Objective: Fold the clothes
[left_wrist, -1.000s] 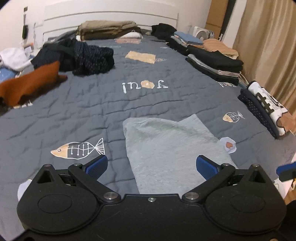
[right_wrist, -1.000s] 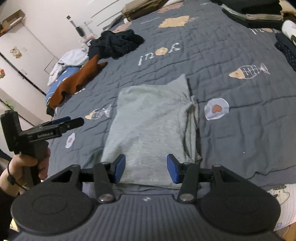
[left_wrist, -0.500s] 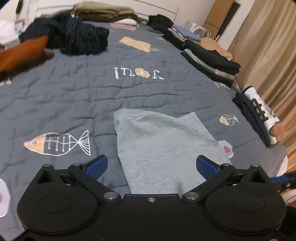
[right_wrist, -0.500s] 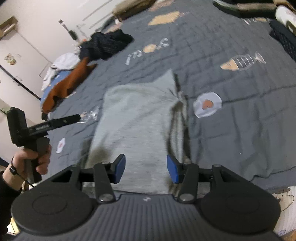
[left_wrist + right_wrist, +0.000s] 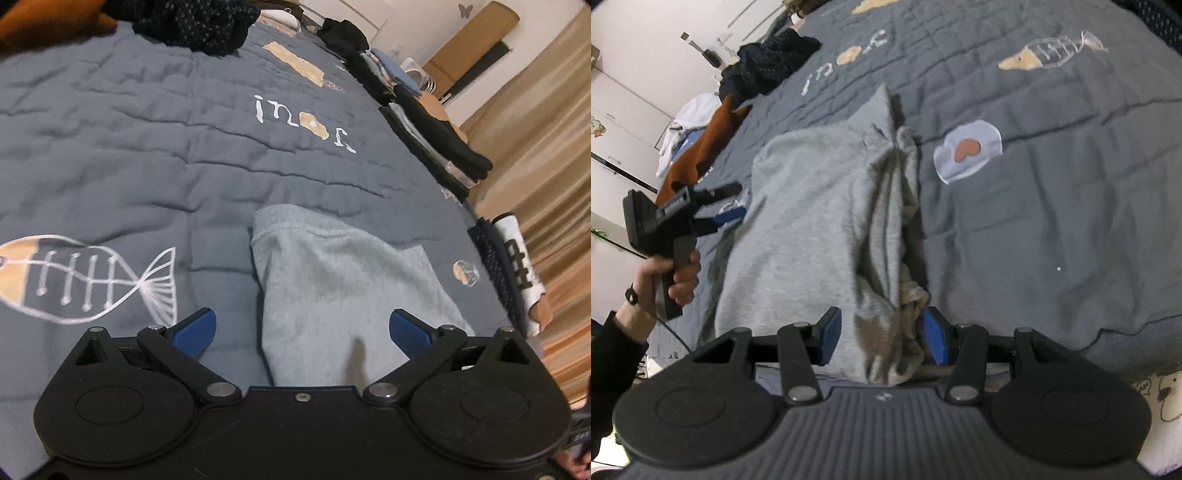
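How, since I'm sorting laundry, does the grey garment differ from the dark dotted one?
The grey garment is plain and pale; the dark dotted garment is navy, speckled. The grey garment lies flat, partly folded; the dark dotted garment is heaped. Both rest on the quilt.

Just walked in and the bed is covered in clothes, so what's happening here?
A person is folding laundry on the bed with a handheld gripper in each hand. Both point down at a partly folded grey garment. The left gripper is open over its near edge. The right gripper straddles the bunched side, fingers apart. Folded stacks line one edge; unfolded clothes lie heaped further back.
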